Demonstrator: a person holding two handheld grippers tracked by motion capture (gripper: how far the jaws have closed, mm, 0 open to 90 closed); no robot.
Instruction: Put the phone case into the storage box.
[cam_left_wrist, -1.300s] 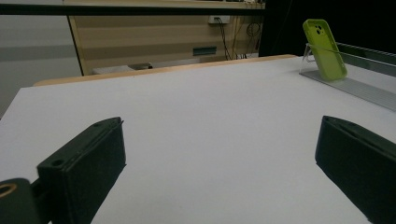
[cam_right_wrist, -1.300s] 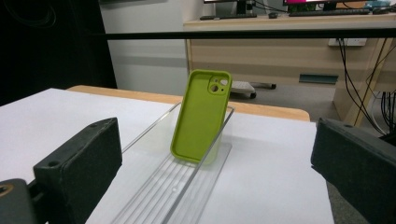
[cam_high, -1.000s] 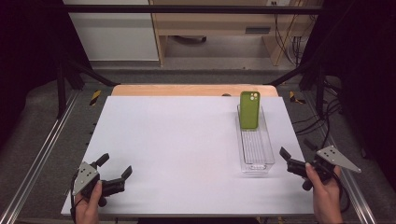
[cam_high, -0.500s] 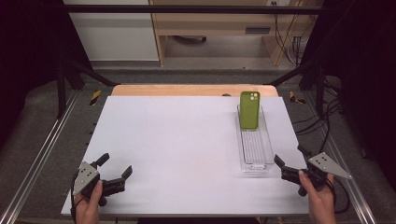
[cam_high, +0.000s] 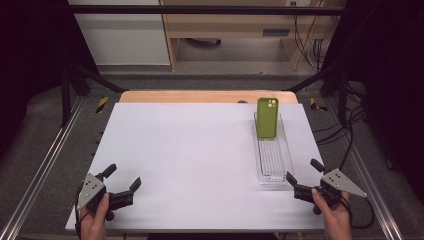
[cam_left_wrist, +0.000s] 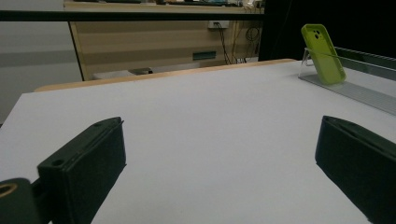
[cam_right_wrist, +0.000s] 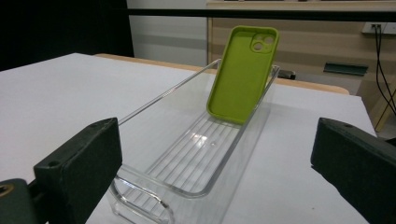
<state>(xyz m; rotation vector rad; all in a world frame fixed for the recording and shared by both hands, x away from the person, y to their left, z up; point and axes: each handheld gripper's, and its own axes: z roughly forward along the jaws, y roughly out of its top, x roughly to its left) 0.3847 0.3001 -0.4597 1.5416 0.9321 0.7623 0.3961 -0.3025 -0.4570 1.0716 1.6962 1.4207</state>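
A green phone case leans upright against the far end of a long clear plastic tray on the white table. My right gripper is open just past the tray's near end, at the table's right front corner, with its jaws spread wide on either side of the tray's near end in the right gripper view. Over the table's left front corner my left gripper is open and holds nothing.
A wooden strip runs along the table's far edge. Metal frame rails flank the table on both sides. Cables trail on the floor at the right.
My right gripper has moved left and slightly toward the near end of the tray. The left gripper has stayed almost still.
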